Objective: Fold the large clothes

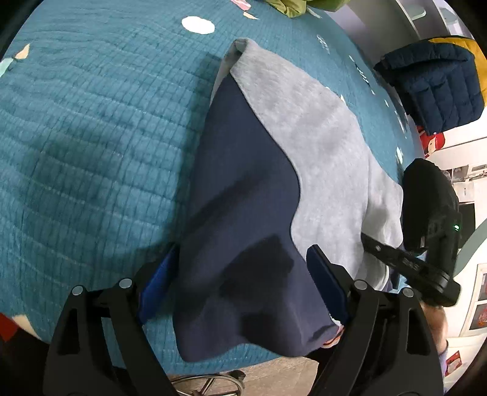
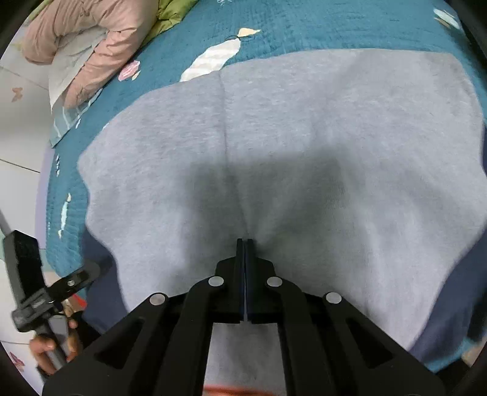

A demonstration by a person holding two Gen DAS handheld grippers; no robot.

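Observation:
A large garment, navy outside (image 1: 243, 213) with a grey fleece inside (image 1: 319, 128), lies on the teal quilted bed (image 1: 91, 137). Its grey side is folded over the navy part and hangs at the bed's near edge. My left gripper (image 1: 243, 274) is open, its blue-padded fingers (image 1: 158, 283) standing either side of the navy fabric without pinching it. In the right wrist view the grey fleece (image 2: 289, 137) fills the frame. My right gripper (image 2: 245, 243) is shut, its tips pressed into a crease of the grey fabric. The right gripper also shows in the left wrist view (image 1: 426, 243).
A pink padded jacket (image 2: 85, 36) and green bedding (image 2: 170, 12) lie at the far end of the bed. A navy quilted coat (image 1: 435, 85) hangs beyond the bed's right side. A chair base (image 1: 207, 383) stands on the floor below the near edge.

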